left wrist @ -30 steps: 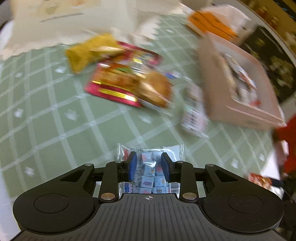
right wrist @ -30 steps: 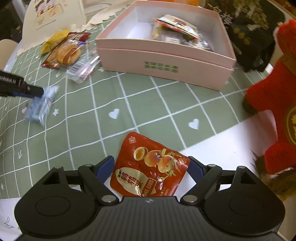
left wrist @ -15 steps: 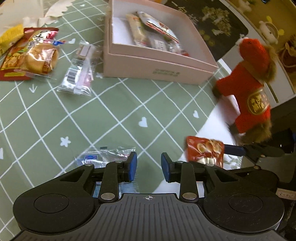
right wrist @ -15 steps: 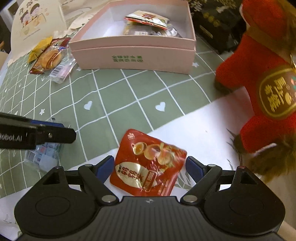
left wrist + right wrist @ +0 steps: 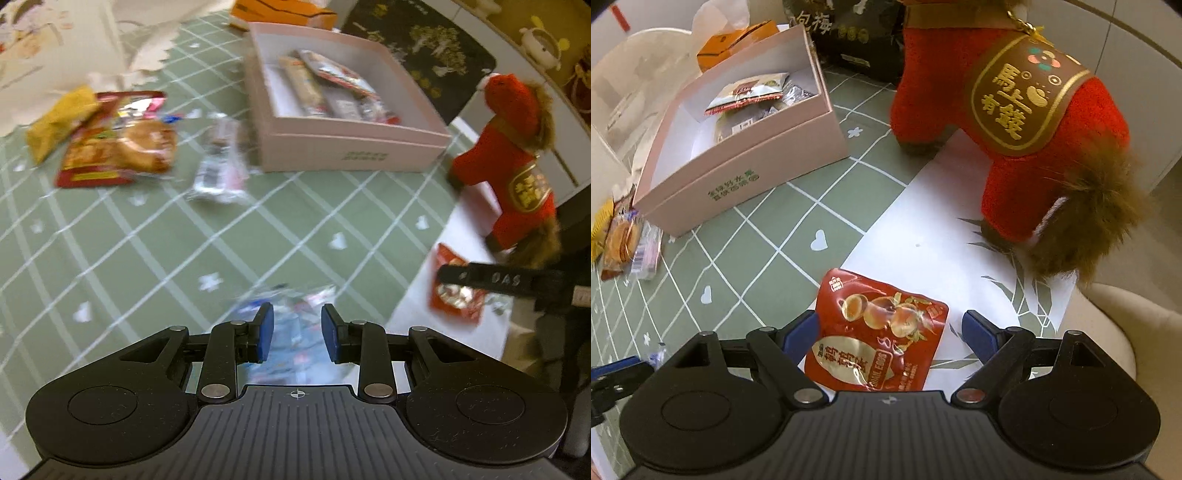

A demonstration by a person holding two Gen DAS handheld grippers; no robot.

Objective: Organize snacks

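Note:
A red quail-egg packet hangs over white paper, and my right gripper is shut on it across its width, jaws wide. In the left wrist view the same red packet shows behind the right gripper's fingers. A clear packet of blue-wrapped sweets lies on the green checked cloth. My left gripper hovers over it, jaws narrowly apart, pads not pressing on it. The pink box holds several snack packets.
A bun packet, a yellow packet and a clear wrapper lie left of the box. A red plush toy stands on the white paper to the right. An orange carton and a black bag sit behind the box.
The right gripper carried the red packet from the cloth's edge over the white paper and rolled. The left gripper slid sideways, so the clear packet on the cloth is again under its jaws.

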